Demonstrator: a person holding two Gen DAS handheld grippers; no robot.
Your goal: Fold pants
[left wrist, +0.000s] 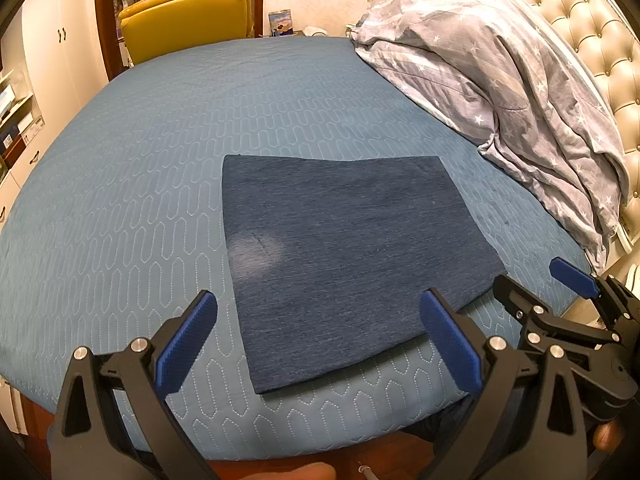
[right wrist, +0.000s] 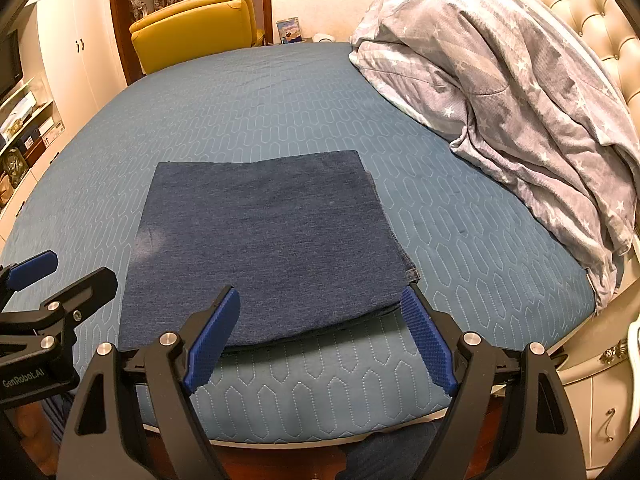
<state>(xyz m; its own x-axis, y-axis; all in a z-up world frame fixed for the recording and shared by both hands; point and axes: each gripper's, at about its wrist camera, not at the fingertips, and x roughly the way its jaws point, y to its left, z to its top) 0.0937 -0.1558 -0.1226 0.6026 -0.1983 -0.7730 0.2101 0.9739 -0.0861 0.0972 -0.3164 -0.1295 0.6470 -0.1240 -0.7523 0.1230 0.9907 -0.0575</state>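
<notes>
Both black grippers with ribbed blue pads, left gripper (left wrist: 318,344) and right gripper (right wrist: 320,338), gape empty; ahead lies a flat, folded dark-blue heathered knit pants rectangle (left wrist: 340,252) on quilted teal bedspread (left wrist: 160,152), apparently layered.

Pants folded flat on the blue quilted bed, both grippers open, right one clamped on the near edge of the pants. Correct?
Not quite. The right gripper is not clamped on anything: in the right wrist view its jaws stand wide apart over the near edge of the pants, gripping nothing. The rest holds: the pants lie folded flat on the blue quilted bed, and the left gripper is open too.
</notes>
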